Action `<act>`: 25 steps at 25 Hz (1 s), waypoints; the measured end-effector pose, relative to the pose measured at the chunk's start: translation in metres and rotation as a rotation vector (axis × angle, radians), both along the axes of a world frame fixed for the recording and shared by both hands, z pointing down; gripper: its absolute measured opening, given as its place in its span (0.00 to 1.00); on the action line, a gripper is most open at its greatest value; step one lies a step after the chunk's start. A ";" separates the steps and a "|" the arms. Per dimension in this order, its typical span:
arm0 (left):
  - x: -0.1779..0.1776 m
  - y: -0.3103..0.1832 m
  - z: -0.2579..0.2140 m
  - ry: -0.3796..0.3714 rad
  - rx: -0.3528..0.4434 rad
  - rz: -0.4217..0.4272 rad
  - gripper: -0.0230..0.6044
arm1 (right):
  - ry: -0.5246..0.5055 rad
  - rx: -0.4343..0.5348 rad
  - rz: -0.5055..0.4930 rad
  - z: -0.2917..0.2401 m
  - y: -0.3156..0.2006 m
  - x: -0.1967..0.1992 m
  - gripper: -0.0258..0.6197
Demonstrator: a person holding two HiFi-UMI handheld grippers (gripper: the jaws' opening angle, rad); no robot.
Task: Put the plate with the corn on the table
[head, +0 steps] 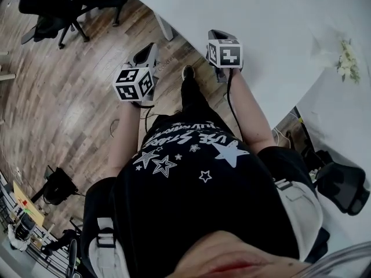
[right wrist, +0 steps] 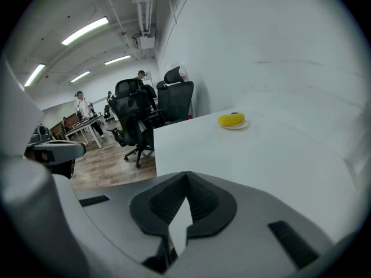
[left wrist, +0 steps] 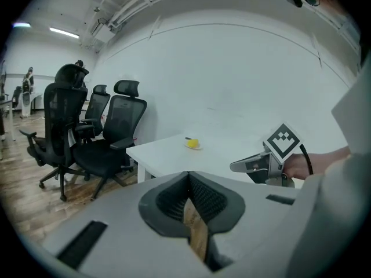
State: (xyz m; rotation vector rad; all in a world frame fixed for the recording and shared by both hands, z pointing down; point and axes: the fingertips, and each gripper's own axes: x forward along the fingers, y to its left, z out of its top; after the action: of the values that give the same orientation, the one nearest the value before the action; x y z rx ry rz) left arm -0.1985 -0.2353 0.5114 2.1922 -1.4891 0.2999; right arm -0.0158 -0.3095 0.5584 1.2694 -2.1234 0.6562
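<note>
A small pale round plate carrying a yellow ear of corn (right wrist: 233,120) sits toward the far end of the white rectangular table (right wrist: 278,161). The left gripper (left wrist: 188,177) is clenched, its jaws pressed together on nothing, and is held off the table's near corner above the wood-plank floor (head: 69,109). The right gripper (right wrist: 185,175), likewise clenched and empty, hovers at the table's near edge, well apart from the plate.

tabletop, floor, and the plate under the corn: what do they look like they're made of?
Tabletop: smooth matte white, probably laminate or painted board; even colour, no grain.
Floor: wood or wood-look planks with a low sheen; grain and plank seams show.
Plate: pale, with a thin rim under the corn; too small to tell ceramic from plastic.
</note>
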 end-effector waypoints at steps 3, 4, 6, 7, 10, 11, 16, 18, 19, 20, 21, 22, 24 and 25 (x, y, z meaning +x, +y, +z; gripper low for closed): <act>0.000 0.035 -0.004 -0.007 0.004 -0.006 0.05 | -0.025 0.001 -0.006 -0.001 0.033 -0.002 0.05; -0.001 0.045 -0.006 -0.010 0.008 -0.010 0.05 | -0.029 0.003 -0.009 -0.002 0.042 -0.004 0.05; -0.006 0.063 -0.011 -0.012 0.019 -0.022 0.05 | -0.026 0.010 -0.017 -0.006 0.059 -0.009 0.05; -0.010 0.071 -0.015 -0.012 0.027 -0.027 0.05 | -0.024 0.014 -0.022 -0.009 0.067 -0.012 0.05; -0.022 0.095 -0.023 -0.011 0.045 -0.040 0.05 | -0.027 0.035 -0.033 -0.021 0.090 -0.024 0.05; -0.025 0.102 -0.024 -0.009 0.048 -0.045 0.05 | -0.029 0.043 -0.036 -0.025 0.097 -0.027 0.05; -0.033 0.136 -0.023 0.022 0.049 -0.060 0.05 | -0.023 0.069 -0.041 -0.040 0.134 -0.033 0.05; -0.034 0.149 -0.019 0.036 0.042 -0.061 0.05 | -0.027 0.073 -0.038 -0.043 0.147 -0.033 0.05; -0.034 0.156 -0.017 0.040 0.037 -0.061 0.05 | -0.028 0.073 -0.037 -0.044 0.153 -0.032 0.05; -0.033 0.161 -0.016 0.043 0.033 -0.060 0.05 | -0.025 0.073 -0.036 -0.045 0.159 -0.030 0.05; -0.032 0.166 -0.016 0.045 0.031 -0.058 0.05 | -0.022 0.074 -0.036 -0.046 0.163 -0.028 0.05; -0.031 0.169 -0.016 0.047 0.033 -0.058 0.05 | -0.019 0.077 -0.036 -0.047 0.166 -0.027 0.05; -0.033 0.174 -0.020 0.046 0.042 -0.061 0.05 | -0.021 0.085 -0.039 -0.050 0.170 -0.028 0.05; -0.035 0.176 -0.022 0.044 0.047 -0.063 0.05 | -0.023 0.089 -0.040 -0.052 0.171 -0.029 0.05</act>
State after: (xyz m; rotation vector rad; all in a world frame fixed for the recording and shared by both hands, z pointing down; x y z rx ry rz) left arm -0.2333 -0.0594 0.4893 2.1694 -1.5523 0.1969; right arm -0.0449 -0.1380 0.5061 1.2689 -2.2128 0.5673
